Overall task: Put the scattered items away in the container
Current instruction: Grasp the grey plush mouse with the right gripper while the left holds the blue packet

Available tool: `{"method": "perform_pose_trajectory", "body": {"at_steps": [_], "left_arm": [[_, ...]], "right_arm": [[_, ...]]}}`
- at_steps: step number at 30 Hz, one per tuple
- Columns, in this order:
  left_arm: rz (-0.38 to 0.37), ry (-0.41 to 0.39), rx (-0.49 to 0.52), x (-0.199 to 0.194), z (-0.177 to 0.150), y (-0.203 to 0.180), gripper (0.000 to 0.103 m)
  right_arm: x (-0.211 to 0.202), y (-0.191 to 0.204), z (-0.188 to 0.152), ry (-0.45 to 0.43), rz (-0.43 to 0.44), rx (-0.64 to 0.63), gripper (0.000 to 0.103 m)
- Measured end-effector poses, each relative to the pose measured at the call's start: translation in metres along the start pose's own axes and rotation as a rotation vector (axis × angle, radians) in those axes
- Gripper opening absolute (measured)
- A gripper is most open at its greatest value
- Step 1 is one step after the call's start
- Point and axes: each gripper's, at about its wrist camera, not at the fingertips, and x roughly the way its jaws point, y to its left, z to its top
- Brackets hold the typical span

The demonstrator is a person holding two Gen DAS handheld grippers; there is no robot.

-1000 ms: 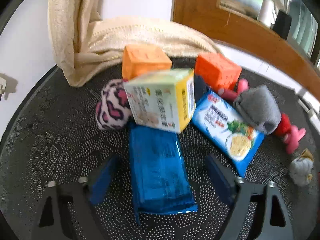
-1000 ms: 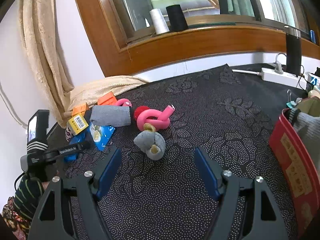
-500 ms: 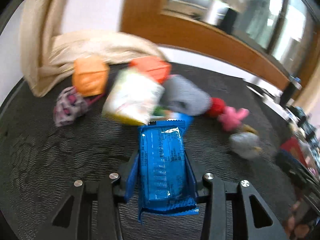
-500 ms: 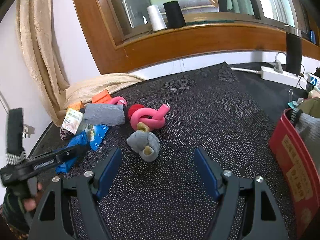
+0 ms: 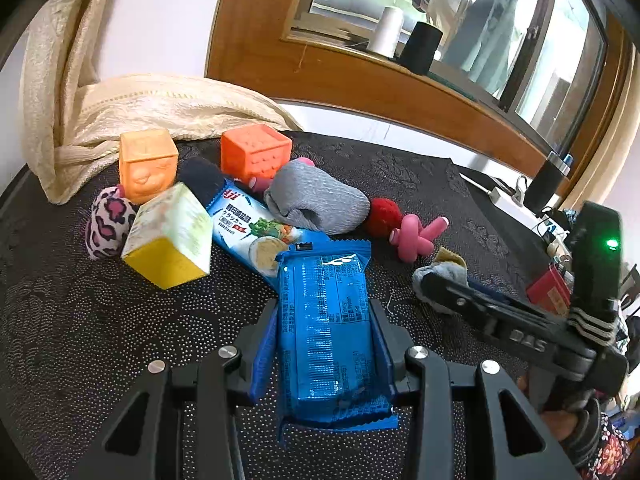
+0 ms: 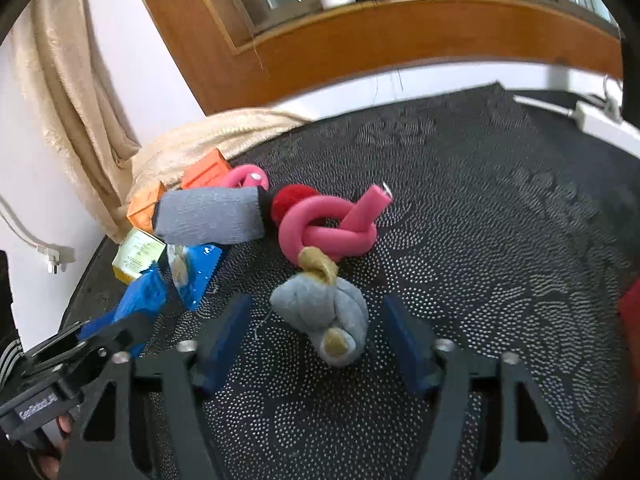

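Note:
My left gripper (image 5: 324,320) is shut on a blue snack packet (image 5: 328,340), held lengthwise just above the black patterned cloth (image 5: 80,320). My right gripper (image 6: 314,332) straddles a grey knotted sock (image 6: 320,312); its jaws are closing and a small gap shows on each side of the sock. Behind the sock lie a pink knotted toy (image 6: 328,228), a red ball (image 6: 290,200) and a grey rolled sock (image 6: 208,216). A red container (image 5: 548,292) shows at the right edge.
Beyond the packet lie a cracker packet (image 5: 248,220), a yellow-white carton (image 5: 172,240), two orange cubes (image 5: 148,164) (image 5: 256,152) and a leopard-print pouch (image 5: 106,224). A cream curtain (image 5: 160,100) drapes onto the cloth's far left. A white power strip (image 6: 600,120) lies far right.
My left gripper shut on the blue packet, lifted it and swung right. My right gripper dropped forward over the grey knotted sock and its jaws narrowed.

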Motion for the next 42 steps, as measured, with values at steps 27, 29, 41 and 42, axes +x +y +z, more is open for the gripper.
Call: {"method": "perform_pose_trajectory", "body": {"at_steps": [27,29,41,42], "left_arm": [[-0.049,0.006,0.053,0.0,-0.008,-0.02,0.044],[-0.054,0.002,0.06,-0.002,-0.009,-0.023,0.044],[-0.081,-0.009,0.081,-0.007,-0.013,-0.034,0.044],[-0.081,-0.01,0.081,-0.008,-0.013,-0.034,0.044]], "right_arm": [[-0.078,-0.004,-0.056,-0.088,-0.133,-0.005,0.048],[-0.082,-0.003,-0.059,-0.091,-0.134,-0.006,0.048],[-0.107,0.011,-0.075,-0.114,-0.145,-0.038,0.048],[-0.109,0.012,-0.076,-0.116,-0.147,-0.04,0.048]]}}
